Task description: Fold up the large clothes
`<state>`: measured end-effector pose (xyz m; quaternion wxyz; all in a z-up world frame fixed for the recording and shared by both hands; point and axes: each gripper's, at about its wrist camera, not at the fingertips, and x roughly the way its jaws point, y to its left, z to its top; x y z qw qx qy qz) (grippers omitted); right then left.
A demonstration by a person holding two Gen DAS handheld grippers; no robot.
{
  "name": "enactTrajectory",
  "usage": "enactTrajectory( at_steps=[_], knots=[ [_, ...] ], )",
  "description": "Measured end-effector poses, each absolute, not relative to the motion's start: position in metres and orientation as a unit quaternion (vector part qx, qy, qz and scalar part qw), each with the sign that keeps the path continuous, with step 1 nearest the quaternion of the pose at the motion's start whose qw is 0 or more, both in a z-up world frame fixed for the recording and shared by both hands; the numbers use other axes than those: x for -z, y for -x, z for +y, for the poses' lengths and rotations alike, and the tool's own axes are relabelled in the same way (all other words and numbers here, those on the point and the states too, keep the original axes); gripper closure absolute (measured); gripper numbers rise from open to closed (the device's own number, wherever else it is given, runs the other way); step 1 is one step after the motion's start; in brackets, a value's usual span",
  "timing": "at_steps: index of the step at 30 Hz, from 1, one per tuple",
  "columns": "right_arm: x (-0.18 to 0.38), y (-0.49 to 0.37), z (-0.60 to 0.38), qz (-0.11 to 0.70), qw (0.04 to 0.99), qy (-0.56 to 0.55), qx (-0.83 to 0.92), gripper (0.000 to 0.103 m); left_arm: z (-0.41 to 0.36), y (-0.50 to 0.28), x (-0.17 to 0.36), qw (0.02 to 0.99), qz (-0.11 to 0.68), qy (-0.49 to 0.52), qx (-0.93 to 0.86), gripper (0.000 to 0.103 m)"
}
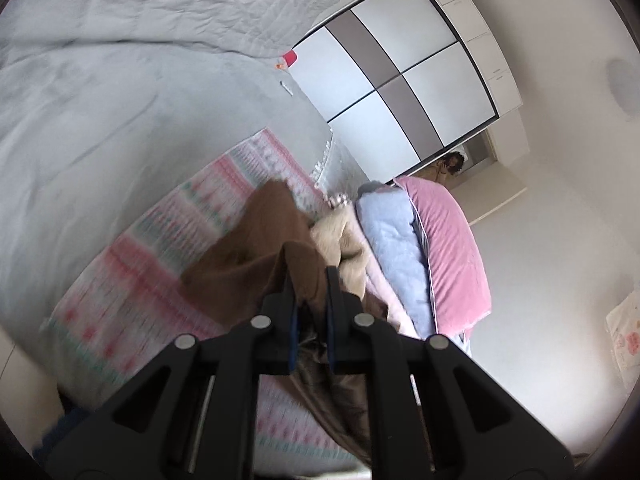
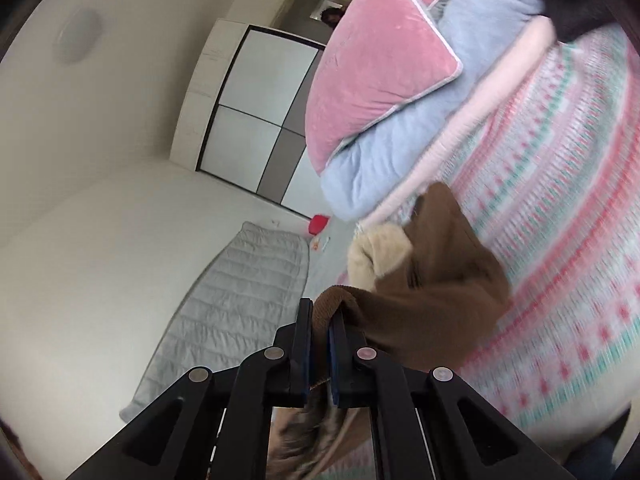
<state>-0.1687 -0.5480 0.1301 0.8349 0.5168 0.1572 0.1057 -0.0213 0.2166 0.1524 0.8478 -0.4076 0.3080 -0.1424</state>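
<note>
A brown garment (image 1: 256, 256) with a cream fleecy lining (image 1: 340, 240) hangs above a pink and green patterned blanket (image 1: 168, 240) on the bed. My left gripper (image 1: 310, 280) is shut on a fold of the brown cloth, which runs down between its fingers. In the right wrist view the same brown garment (image 2: 436, 292) and its cream lining (image 2: 376, 256) lift off the patterned blanket (image 2: 560, 240). There my right gripper (image 2: 320, 316) is shut on a thick brown hem. Both views are tilted and blurred.
A pink cushion (image 1: 452, 248) and a pale blue quilt (image 1: 396, 248) are stacked at the bed's edge, close behind the garment. A grey quilted cover (image 1: 160, 8) lies further along the bed. A wardrobe with white and grey panels (image 1: 400, 72) lines the wall. A small red object (image 1: 290, 58) lies near it.
</note>
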Motion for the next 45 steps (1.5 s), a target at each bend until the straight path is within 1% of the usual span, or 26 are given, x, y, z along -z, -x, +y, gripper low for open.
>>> enactTrajectory(
  at_steps=[3, 6, 10, 13, 16, 20, 22, 26, 27, 29, 30, 31, 32, 34, 35, 36, 38, 40, 42, 44, 45],
  knots=[
    [-0.136, 0.117, -0.564, 0.160, 0.830, -0.526, -0.087, 0.097, 0.204, -0.034, -0.161, 0.848, 0.312, 0.407, 0.132, 0.091],
    [-0.131, 0.059, -0.584, 0.172, 0.818, -0.544, -0.064, 0.097, 0.188, -0.096, -0.164, 0.850, 0.324, 0.398, 0.122, 0.090],
    [-0.116, -0.023, -0.601, 0.198, 0.806, -0.557, -0.035, 0.097, 0.160, -0.174, -0.162, 0.852, 0.350, 0.375, 0.103, 0.090],
    [-0.107, -0.080, -0.616, 0.201, 0.791, -0.577, -0.022, 0.097, 0.141, -0.234, -0.156, 0.853, 0.364, 0.363, 0.087, 0.090],
    [-0.105, -0.138, -0.624, 0.210, 0.797, -0.567, 0.002, 0.097, 0.130, -0.289, -0.146, 0.850, 0.377, 0.361, 0.070, 0.090],
    [-0.084, -0.216, -0.633, 0.241, 0.795, -0.555, 0.043, 0.096, 0.110, -0.366, -0.119, 0.843, 0.408, 0.349, 0.040, 0.090],
    [-0.064, -0.249, -0.636, 0.257, 0.790, -0.554, 0.063, 0.096, 0.098, -0.404, -0.092, 0.839, 0.435, 0.325, 0.017, 0.090],
    [-0.013, -0.302, -0.636, 0.300, 0.781, -0.537, 0.110, 0.096, 0.087, -0.445, -0.043, 0.822, 0.478, 0.309, -0.011, 0.088],
    [-0.002, -0.311, -0.637, 0.310, 0.780, -0.531, 0.121, 0.096, 0.086, -0.456, -0.029, 0.814, 0.490, 0.310, -0.015, 0.086],
    [0.010, -0.322, -0.636, 0.327, 0.783, -0.511, 0.137, 0.094, 0.090, -0.471, -0.005, 0.792, 0.516, 0.326, 0.003, 0.077],
    [0.013, -0.327, -0.635, 0.344, 0.787, -0.493, 0.139, 0.091, 0.093, -0.474, 0.001, 0.782, 0.524, 0.337, 0.014, 0.068],
    [0.012, -0.328, -0.635, 0.356, 0.790, -0.480, 0.134, 0.090, 0.100, -0.476, 0.006, 0.767, 0.531, 0.359, 0.033, 0.063],
    [0.007, -0.330, -0.635, 0.369, 0.799, -0.460, 0.121, 0.089, 0.106, -0.478, 0.007, 0.758, 0.532, 0.374, 0.044, 0.061],
    [-0.013, -0.323, -0.635, 0.375, 0.828, -0.406, 0.098, 0.082, 0.134, -0.470, 0.001, 0.744, 0.512, 0.423, 0.073, 0.056],
    [-0.024, -0.318, -0.633, 0.370, 0.845, -0.373, 0.099, 0.070, 0.146, -0.464, -0.004, 0.747, 0.501, 0.432, 0.071, 0.053],
    [-0.039, -0.309, -0.631, 0.363, 0.867, -0.324, 0.108, 0.050, 0.158, -0.458, -0.009, 0.751, 0.493, 0.435, 0.067, 0.050],
    [-0.063, -0.292, -0.622, 0.345, 0.901, -0.231, 0.127, 0.033, 0.175, -0.443, -0.021, 0.773, 0.472, 0.418, 0.067, 0.048],
    [-0.075, -0.284, -0.607, 0.334, 0.924, -0.149, 0.114, 0.032, 0.169, -0.428, -0.032, 0.813, 0.465, 0.343, 0.078, 0.042],
    [-0.066, -0.291, -0.578, 0.367, 0.926, -0.067, 0.064, 0.032, 0.145, -0.417, -0.030, 0.821, 0.483, 0.279, 0.123, 0.035],
    [-0.047, -0.301, -0.536, 0.403, 0.915, 0.023, 0.018, 0.032, 0.120, -0.409, -0.022, 0.817, 0.501, 0.244, 0.150, 0.034],
    [-0.038, -0.305, -0.510, 0.407, 0.909, 0.087, 0.010, 0.032, 0.104, -0.404, -0.017, 0.818, 0.510, 0.217, 0.153, 0.034]
  ],
)
